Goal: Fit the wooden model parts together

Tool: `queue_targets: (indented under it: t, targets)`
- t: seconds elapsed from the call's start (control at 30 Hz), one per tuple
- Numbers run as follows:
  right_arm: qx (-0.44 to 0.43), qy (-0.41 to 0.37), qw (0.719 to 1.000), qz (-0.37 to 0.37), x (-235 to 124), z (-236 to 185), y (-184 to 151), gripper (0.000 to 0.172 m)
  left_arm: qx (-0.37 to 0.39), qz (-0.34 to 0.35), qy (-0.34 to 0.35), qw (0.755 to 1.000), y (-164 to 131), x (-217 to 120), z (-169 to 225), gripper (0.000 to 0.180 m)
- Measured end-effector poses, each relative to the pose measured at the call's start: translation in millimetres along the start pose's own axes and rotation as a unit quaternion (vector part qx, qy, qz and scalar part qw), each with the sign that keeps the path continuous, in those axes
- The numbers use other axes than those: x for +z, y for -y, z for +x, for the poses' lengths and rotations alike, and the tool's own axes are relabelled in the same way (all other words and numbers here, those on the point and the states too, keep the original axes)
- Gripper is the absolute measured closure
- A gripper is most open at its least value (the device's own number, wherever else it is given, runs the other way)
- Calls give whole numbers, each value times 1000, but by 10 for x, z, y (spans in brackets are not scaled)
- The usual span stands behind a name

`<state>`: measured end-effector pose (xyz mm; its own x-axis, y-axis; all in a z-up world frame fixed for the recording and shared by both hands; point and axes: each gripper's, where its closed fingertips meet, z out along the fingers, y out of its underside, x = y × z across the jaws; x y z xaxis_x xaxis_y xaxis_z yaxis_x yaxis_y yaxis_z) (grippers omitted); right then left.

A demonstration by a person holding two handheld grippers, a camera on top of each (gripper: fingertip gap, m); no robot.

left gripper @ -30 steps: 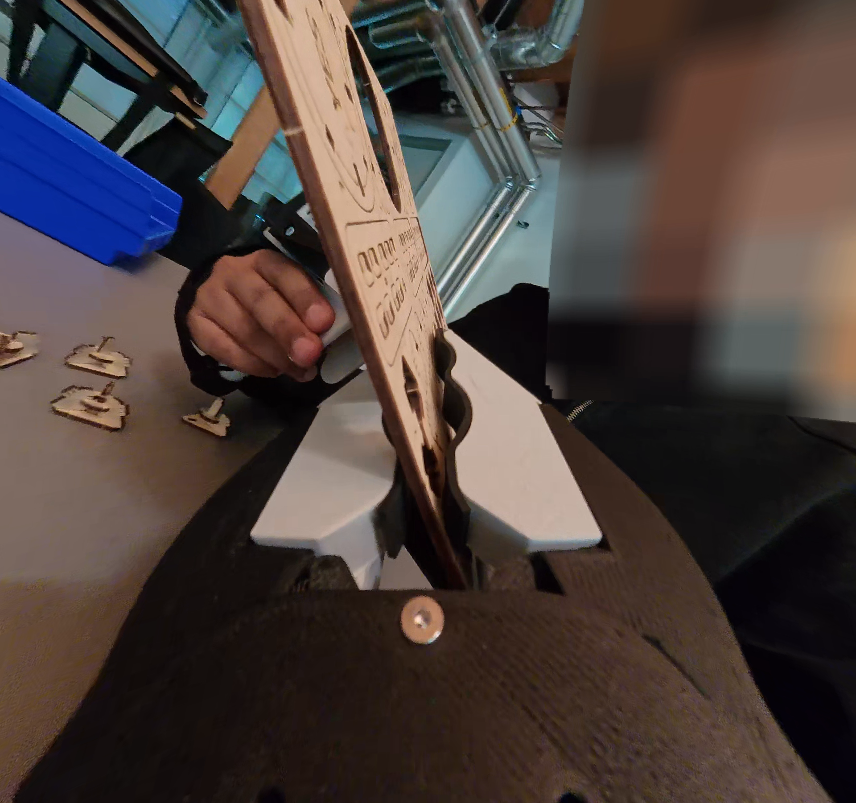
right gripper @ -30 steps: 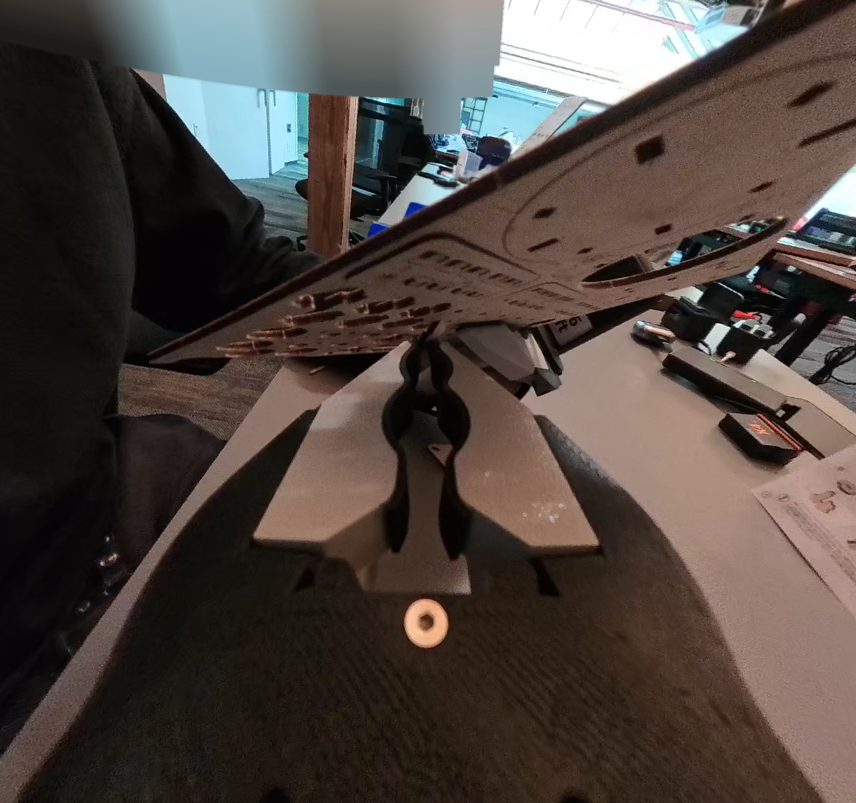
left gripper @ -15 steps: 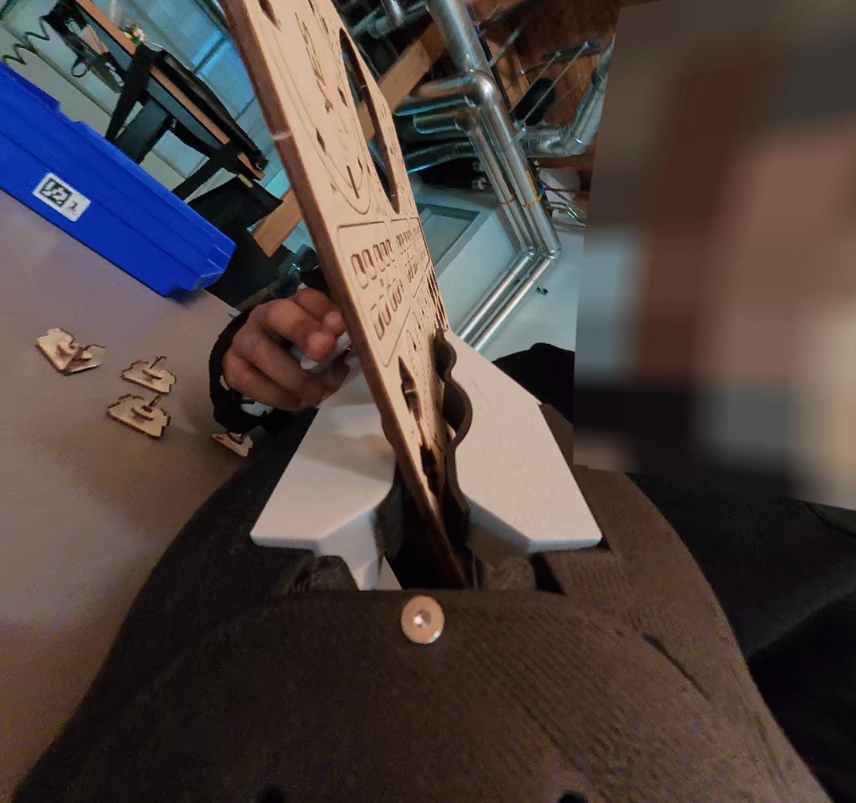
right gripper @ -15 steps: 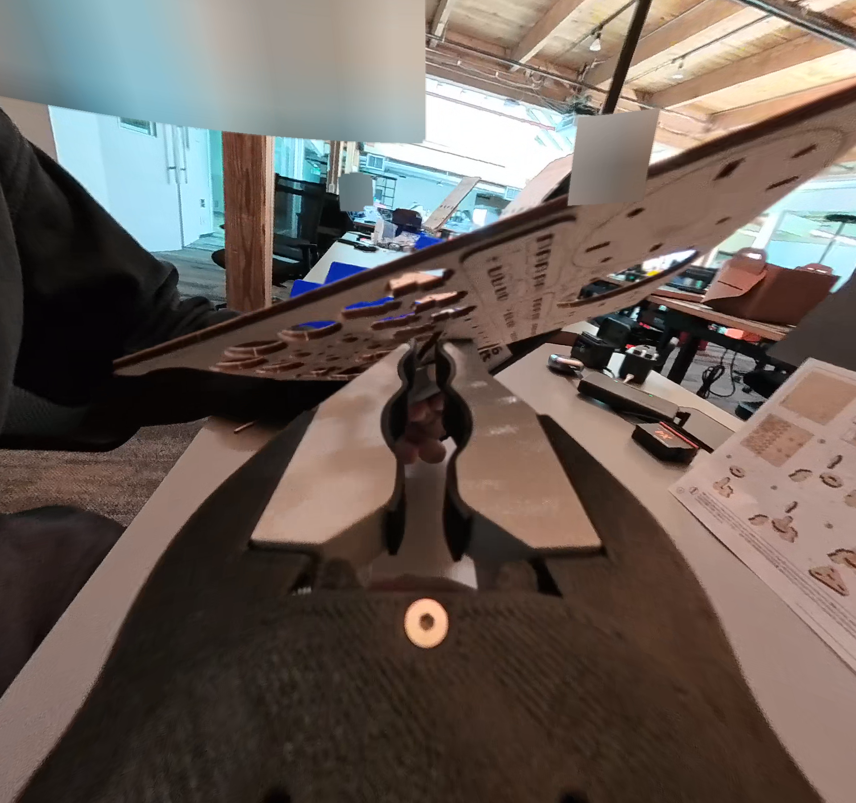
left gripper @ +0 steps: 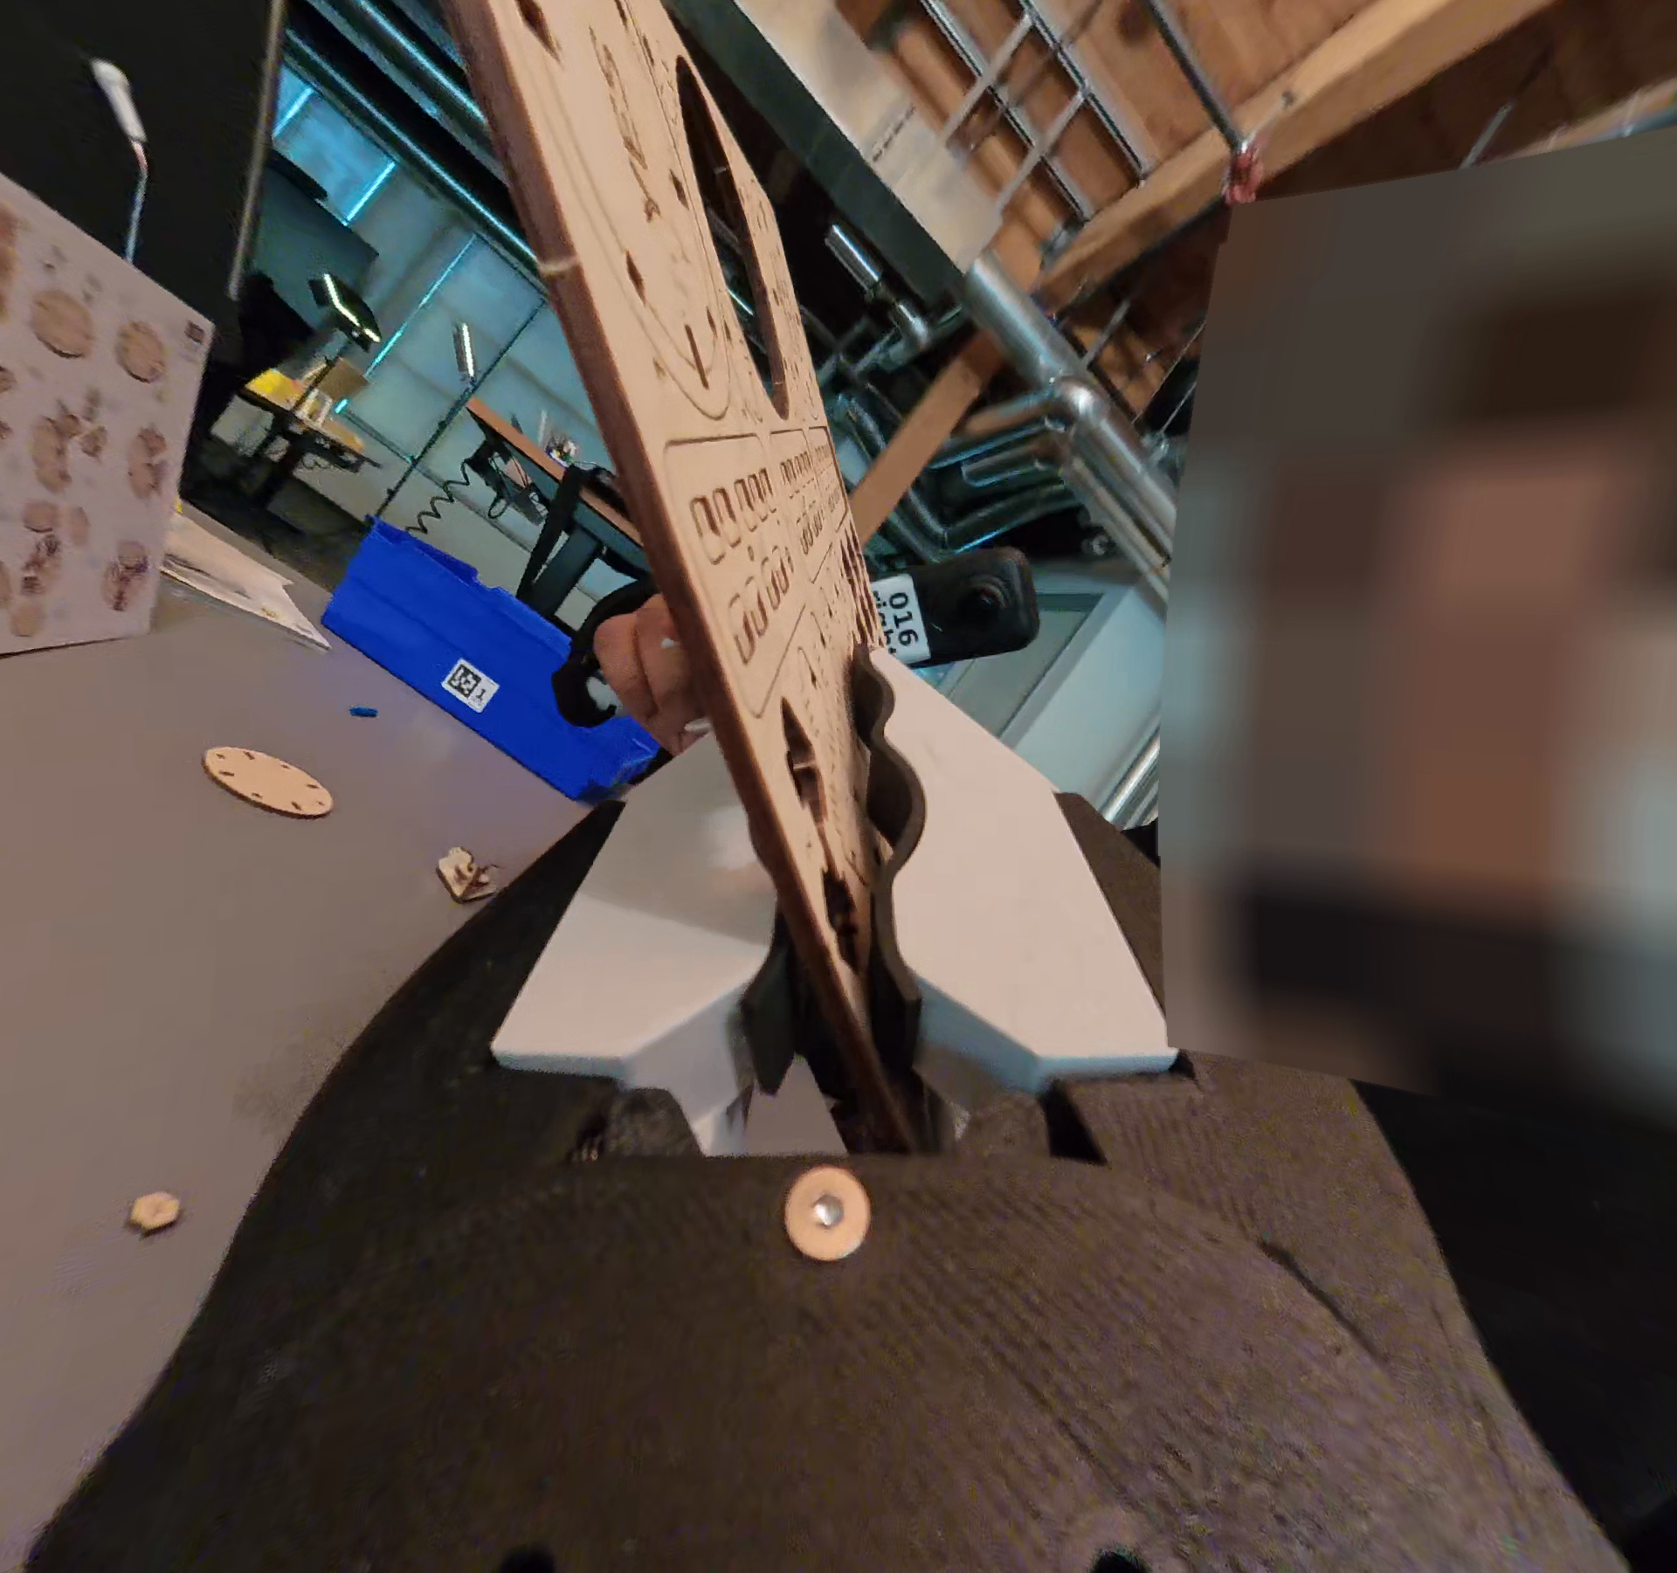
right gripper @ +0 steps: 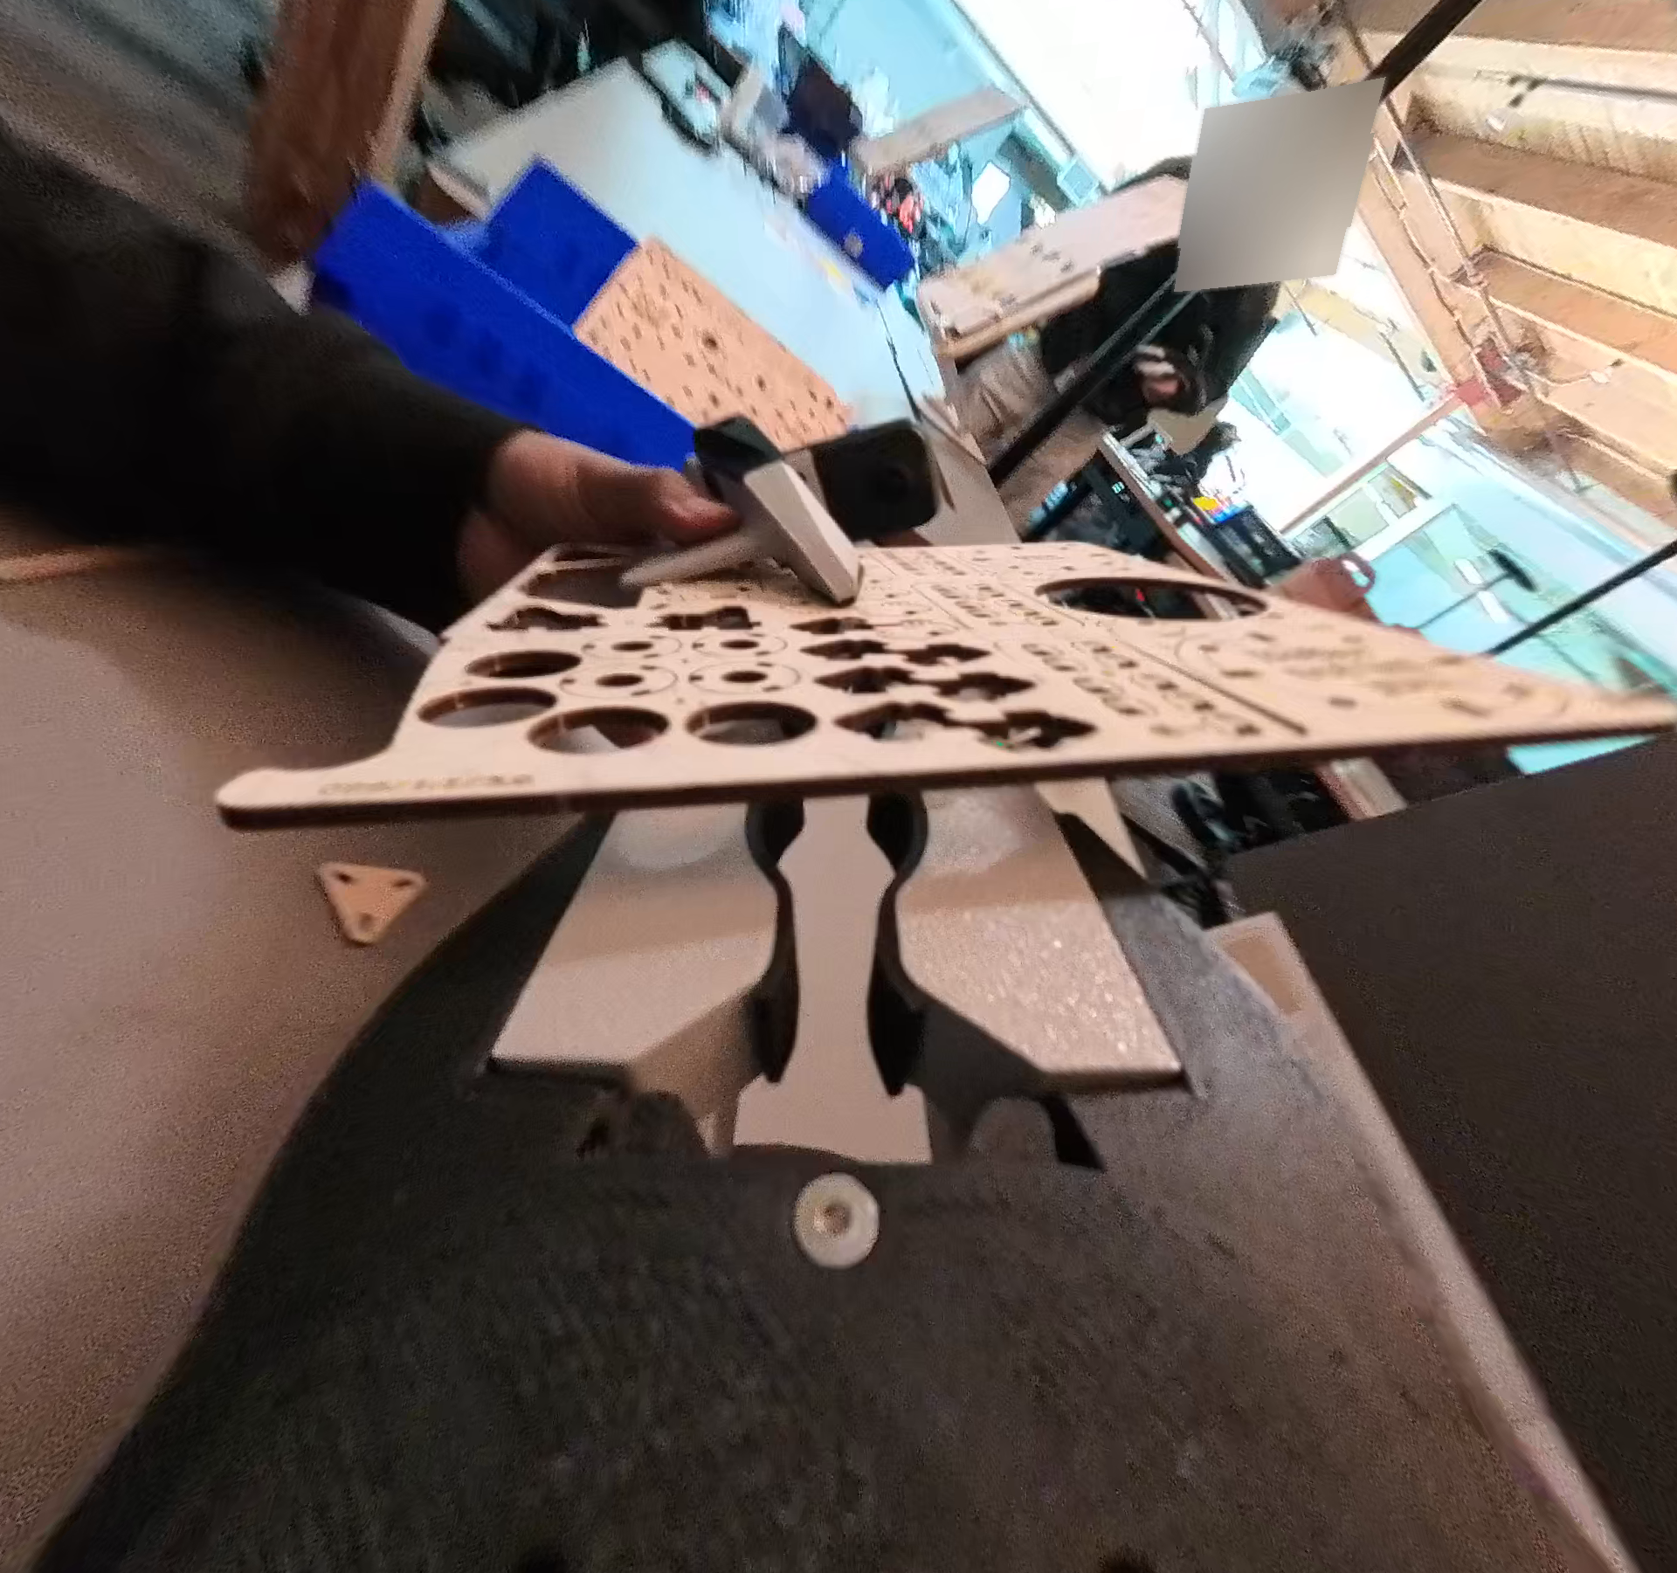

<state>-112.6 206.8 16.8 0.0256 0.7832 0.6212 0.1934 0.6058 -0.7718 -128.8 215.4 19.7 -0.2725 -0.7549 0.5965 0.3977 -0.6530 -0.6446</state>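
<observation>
Dim foreground, glaring windows, motion blur

Both wrist cameras look closely along their claws, sharing the wooden sheet (left gripper: 635,277).

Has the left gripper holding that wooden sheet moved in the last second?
Yes. The left gripper, clamped on the wooden sheet, swung left and upward: the blue bin slid from the view's left edge toward the middle.

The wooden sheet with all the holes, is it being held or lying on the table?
Held. The left gripper has its fingers clamped on the wooden sheet, lifted above the table.
</observation>
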Motion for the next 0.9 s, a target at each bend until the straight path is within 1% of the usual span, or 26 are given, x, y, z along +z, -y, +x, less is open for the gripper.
queue_targets:
  t: [0.03, 0.1, 0.2, 0.27, 0.33, 0.47, 0.57, 0.7, 0.83, 0.9]
  targets:
    - [-11, -6, 1000, -17, 77, 41, -30, 166, -5, 0, 2, 1000, 13, -35, -16, 176]
    - [-8, -16, 999, -27, 151, 50, -74, 166, -7, -9, 14, 1000, -13, -40, -58, 176]
    - [33, -20, 999, -4, 100, 2, -143, 166, -22, -33, 7, 999, -132, 11, -85, 176]
    - [94, 11, 995, 28, 32, -70, -146, 168, -31, -53, 2, 998, -221, 41, -102, 176]
    - [125, 45, 990, 47, -25, -144, -175, 168, -34, -76, 8, 996, -301, 51, -132, 176]
    - [155, 112, 981, 41, -94, -334, -237, 171, -32, -144, 9, 989, -498, 57, -120, 176]
    - [158, 157, 974, 26, -161, -485, -224, 171, -44, -174, -5, 984, -623, 88, -92, 176]
    - [165, 187, 968, 7, -247, -606, -221, 171, -59, -182, -20, 981, -705, 128, -94, 176]
    - [174, 162, 971, 21, -284, -592, -260, 171, -47, -171, -22, 984, -690, 138, -103, 178]
    - [186, 154, 970, 28, -322, -584, -288, 171, -47, -161, -25, 986, -653, 137, -91, 176]
